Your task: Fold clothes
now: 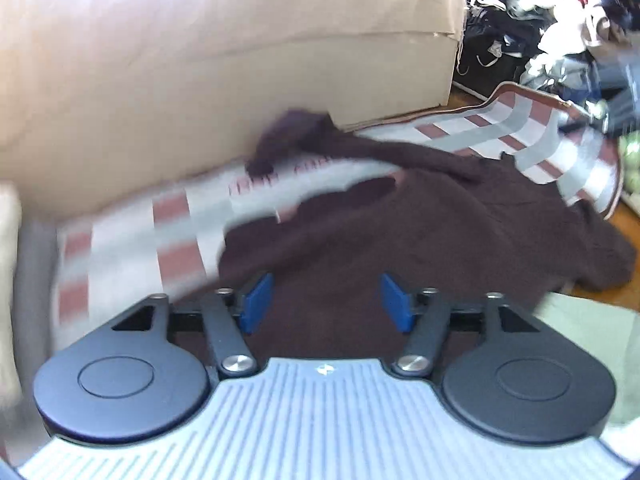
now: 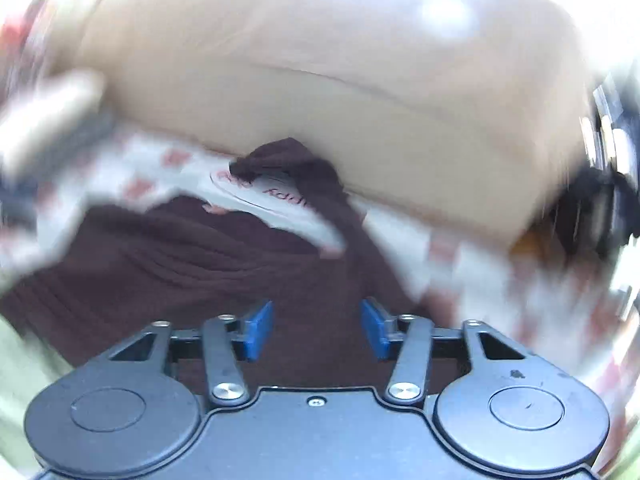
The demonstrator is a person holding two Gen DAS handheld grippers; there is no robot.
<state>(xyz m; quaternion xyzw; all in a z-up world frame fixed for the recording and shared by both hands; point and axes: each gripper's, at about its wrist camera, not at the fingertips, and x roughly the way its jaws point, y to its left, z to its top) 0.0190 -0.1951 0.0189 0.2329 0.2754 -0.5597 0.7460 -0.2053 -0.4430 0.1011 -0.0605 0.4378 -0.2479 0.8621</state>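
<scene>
1. Fingers of the left gripper (image 1: 326, 302) stand apart at the lower middle of the left wrist view, the blue pads (image 1: 256, 300) clear of any cloth and nothing clamped between them.
2. Fingers of the right gripper (image 2: 318, 330) are likewise apart at the lower middle of the right wrist view, with empty space between the pads (image 2: 258, 330).
3. Just beyond both pairs of fingers lies the dark maroon garment (image 1: 400, 240), spread loosely on a striped mat (image 1: 132, 240). In the left view its bulk fills the centre and right of the frame.
4. A long narrow part of the garment, probably a sleeve (image 1: 288, 136), runs from the body toward the upper left of the frame, its end against the cardboard box (image 1: 240, 60).
5. In the blurred right view the garment (image 2: 180, 260) sits centre and left, with that same narrow part (image 2: 288, 160) running toward the upper middle, almost straight ahead of the fingers.
6. My judgement: the sleeve is the next thing to fold in. It lies up and ahead of both grippers, and the right one looks better lined up with its long axis, though the blur makes this uncertain.
7. Loose clothes (image 1: 560, 20) are heaped at the upper right of the left view, well apart from the garment.
</scene>
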